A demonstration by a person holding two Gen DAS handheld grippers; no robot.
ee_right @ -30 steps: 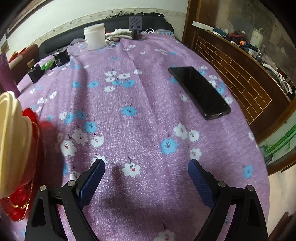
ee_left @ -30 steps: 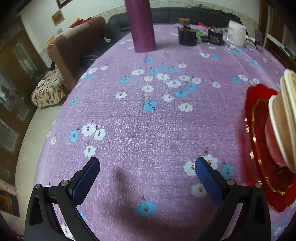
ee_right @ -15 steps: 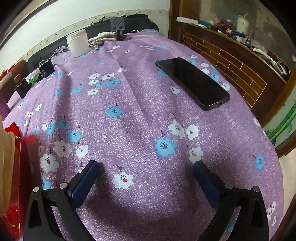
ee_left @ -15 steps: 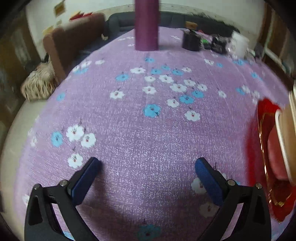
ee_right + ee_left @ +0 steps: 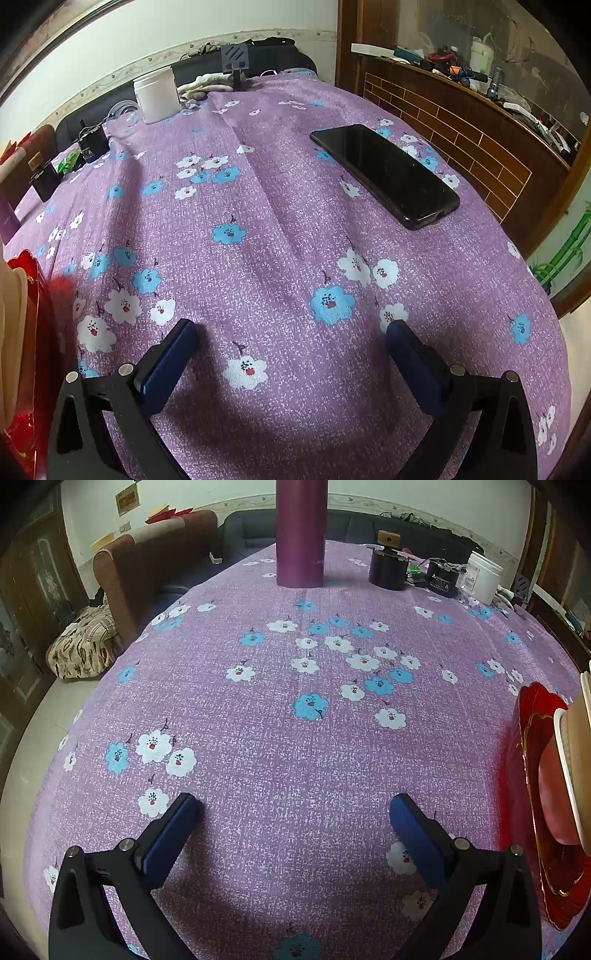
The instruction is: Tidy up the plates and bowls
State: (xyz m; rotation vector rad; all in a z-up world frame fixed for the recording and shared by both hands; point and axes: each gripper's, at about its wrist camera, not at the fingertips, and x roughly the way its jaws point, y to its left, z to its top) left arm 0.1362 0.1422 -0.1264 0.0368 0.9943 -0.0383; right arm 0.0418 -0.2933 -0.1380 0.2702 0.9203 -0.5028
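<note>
A red plate with gold trim (image 5: 517,775) lies at the right edge of the left wrist view, with a pink bowl (image 5: 550,794) and cream bowls (image 5: 576,760) stacked on it. The same plate (image 5: 40,332) and cream bowls (image 5: 13,332) show at the left edge of the right wrist view. My left gripper (image 5: 295,808) is open and empty, low over the purple flowered tablecloth, left of the stack. My right gripper (image 5: 291,332) is open and empty, right of the stack.
A tall purple cylinder (image 5: 300,535), two dark jars (image 5: 388,568) and a white tub (image 5: 484,578) stand at the table's far side. A black phone (image 5: 384,173) lies on the cloth ahead of the right gripper. A brown sofa (image 5: 147,576) and a brick-faced counter (image 5: 461,136) flank the table.
Both grippers have moved away from the stack, which has slid further toward the frame edges. Both stay open and empty.
</note>
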